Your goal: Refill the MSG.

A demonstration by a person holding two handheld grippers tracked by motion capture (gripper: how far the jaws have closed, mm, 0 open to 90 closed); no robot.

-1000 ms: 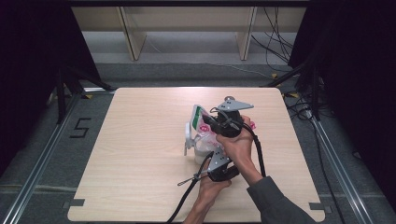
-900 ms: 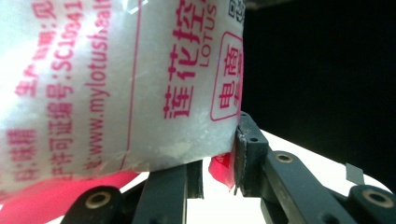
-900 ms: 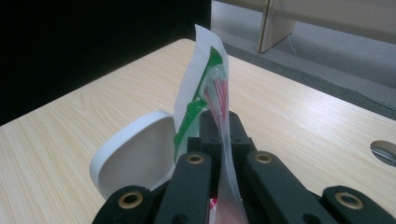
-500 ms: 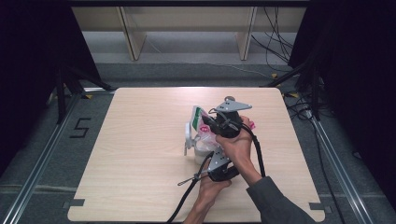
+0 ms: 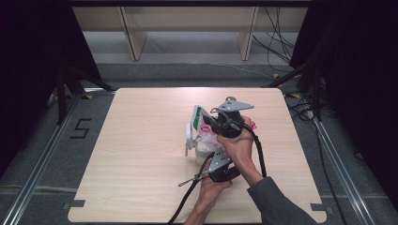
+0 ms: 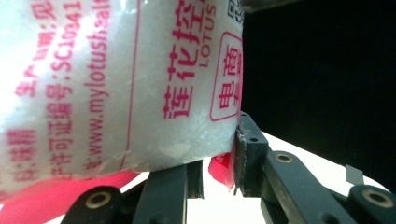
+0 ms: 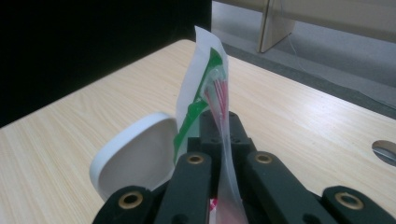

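white plastic, printed in pink, fills the bag [image 5: 202,127] held up over the middle of the desk [image 5: 131,154], right of centre. the right hand-held gripper [image 7: 218,122] has its jaws pinched tight on the bag's thin top edge. the left hand-held gripper [image 6: 219,163], nearer the person, clamps the bag's bottom corner, jaws partly apart. a white lid [image 7: 135,156] stands open just left of the bag.

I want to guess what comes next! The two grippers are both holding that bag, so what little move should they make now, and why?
Probably tip the salt bag a little further toward the white container. The right gripper pinches the bag's upright top edge, the left gripper clamps its lower end, and the container's lid stands open beside it, so pouring looks likely.
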